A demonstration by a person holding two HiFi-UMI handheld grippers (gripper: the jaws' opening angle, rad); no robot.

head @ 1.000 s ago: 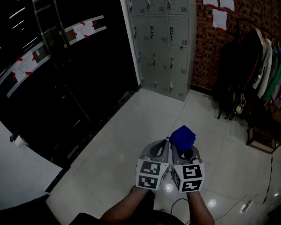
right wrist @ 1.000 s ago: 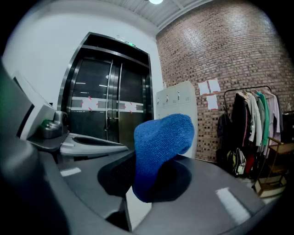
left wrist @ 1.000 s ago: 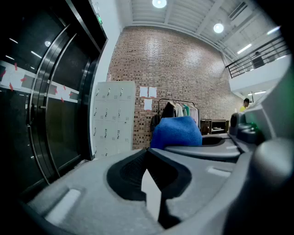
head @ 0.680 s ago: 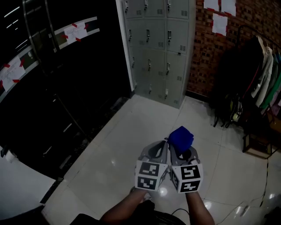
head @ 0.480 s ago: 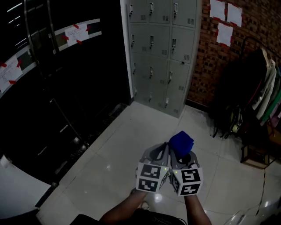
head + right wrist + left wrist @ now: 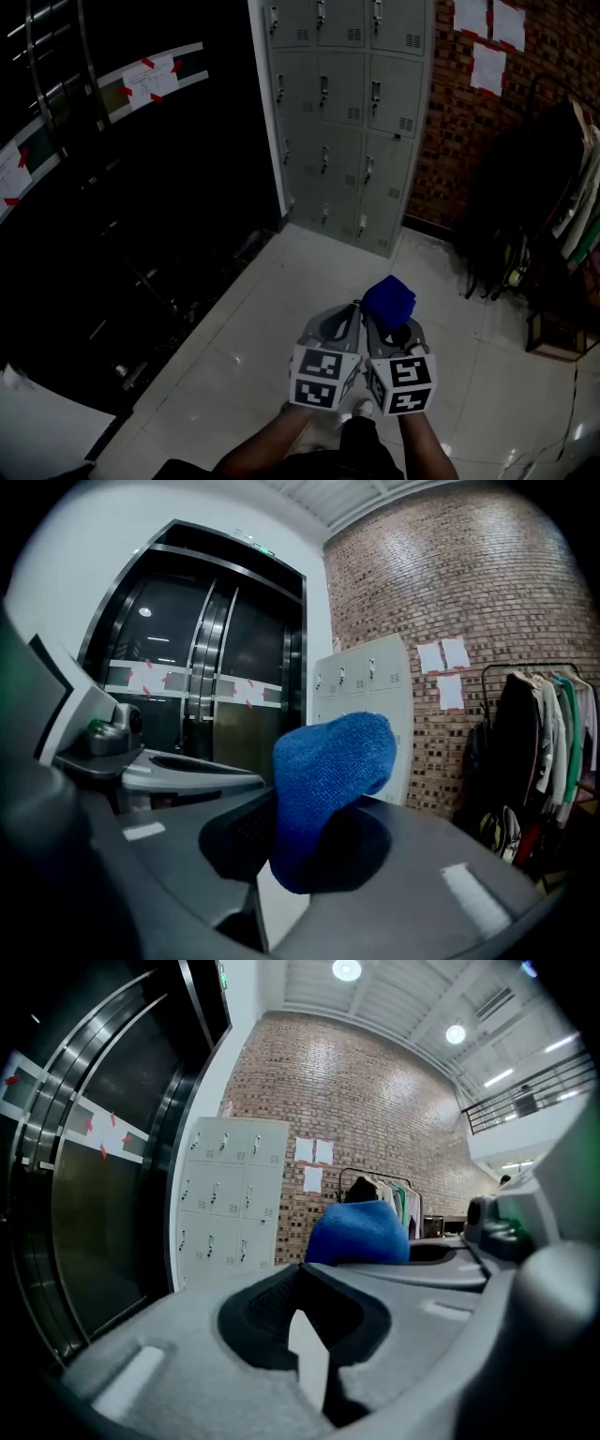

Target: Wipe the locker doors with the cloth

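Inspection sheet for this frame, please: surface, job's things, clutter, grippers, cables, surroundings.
Surface: glossy pale tiled floor.
Job's things: blue cloth held in the right gripper; grey lockers ahead, doors shut, not yet reached.
Clutter: clothes rack with hanging garments at the right.
Grippers: left gripper shut, empty; right shut on the cloth.
Cables: thin line on the floor at lower right, possibly a cable.
Surroundings: brick wall with papers; dark glass doors at the left.

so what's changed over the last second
The lockers have come nearer in the head view as the person walks toward them. The white surface at lower left has slid mostly out of frame. Unchanged: right gripper still shut on the blue cloth, left gripper shut, empty.
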